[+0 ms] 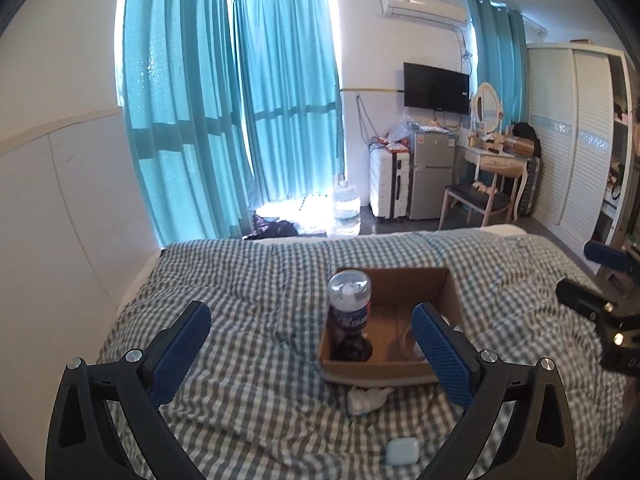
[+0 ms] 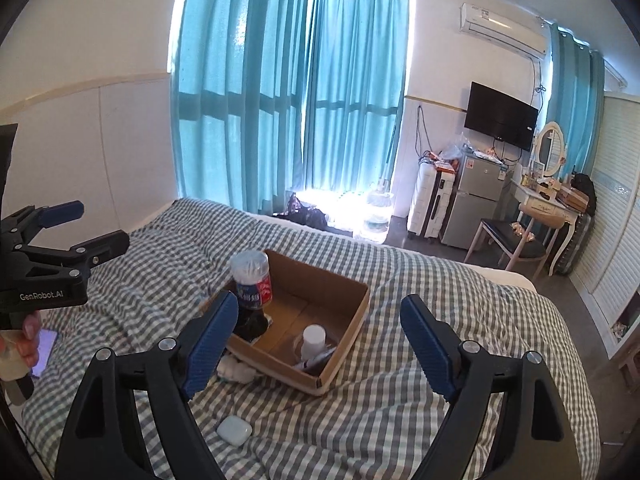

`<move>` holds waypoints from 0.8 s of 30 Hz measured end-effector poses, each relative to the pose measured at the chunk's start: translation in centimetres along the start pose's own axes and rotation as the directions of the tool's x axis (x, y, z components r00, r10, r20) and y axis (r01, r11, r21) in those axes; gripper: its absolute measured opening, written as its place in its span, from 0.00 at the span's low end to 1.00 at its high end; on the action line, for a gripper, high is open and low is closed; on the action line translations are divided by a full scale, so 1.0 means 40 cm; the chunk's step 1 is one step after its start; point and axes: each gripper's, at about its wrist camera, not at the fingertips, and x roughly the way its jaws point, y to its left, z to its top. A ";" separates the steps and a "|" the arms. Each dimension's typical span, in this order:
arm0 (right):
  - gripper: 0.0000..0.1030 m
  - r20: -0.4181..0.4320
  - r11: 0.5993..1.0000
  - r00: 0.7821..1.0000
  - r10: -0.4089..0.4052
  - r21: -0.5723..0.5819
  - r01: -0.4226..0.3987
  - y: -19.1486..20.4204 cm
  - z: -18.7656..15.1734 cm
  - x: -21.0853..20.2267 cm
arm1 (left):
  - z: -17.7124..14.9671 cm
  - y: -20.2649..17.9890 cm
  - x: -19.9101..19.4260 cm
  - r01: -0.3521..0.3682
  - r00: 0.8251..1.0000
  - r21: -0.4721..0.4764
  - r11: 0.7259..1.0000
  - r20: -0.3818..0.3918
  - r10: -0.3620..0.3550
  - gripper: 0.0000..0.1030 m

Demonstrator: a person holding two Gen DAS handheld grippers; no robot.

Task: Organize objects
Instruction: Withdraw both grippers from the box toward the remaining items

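Observation:
A shallow cardboard box [image 1: 424, 280] [image 2: 352, 308] sits on the checked bed. In it stand a clear jar of cotton swabs [image 1: 349, 300] [image 2: 252, 280] on a dark object, a small white-capped bottle [image 2: 314, 340] and a pen-like item [image 2: 316, 360]. A crumpled white tissue [image 1: 366, 396] [image 2: 236, 370] lies against the box's near side. A pale earbud case [image 1: 402, 452] [image 2: 234, 431] lies nearer on the bed. My left gripper [image 1: 312, 328] [image 2: 98, 232] is open and empty, facing the box. My right gripper [image 2: 320, 320] [image 1: 588, 276] is open and empty above the box.
A phone [image 2: 46, 346] with a purple screen lies on the bed at the left. Past the bed are teal curtains [image 1: 240, 120], a large water jug [image 1: 346, 210], a white suitcase [image 1: 390, 184], a small fridge [image 1: 432, 172], a chair and dressing table [image 1: 492, 168], and a wardrobe [image 1: 572, 140].

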 end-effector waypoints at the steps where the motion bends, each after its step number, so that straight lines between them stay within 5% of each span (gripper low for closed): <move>1: 0.81 -0.007 1.000 1.000 0.001 -0.002 -0.001 0.003 -0.013 0.004 | -0.022 0.006 -0.001 -0.007 1.000 0.004 1.000 -0.007 0.007 1.00; 9: 0.81 -0.072 1.000 0.997 -0.010 0.022 0.012 0.022 -0.121 0.079 | -0.179 0.019 0.030 -0.077 0.995 0.051 0.996 -0.058 0.080 1.00; 24: 0.81 -0.246 0.999 0.969 0.036 -0.003 -0.038 0.115 -0.306 0.270 | -0.353 -0.029 0.189 -0.040 0.977 0.079 0.996 -0.204 0.056 1.00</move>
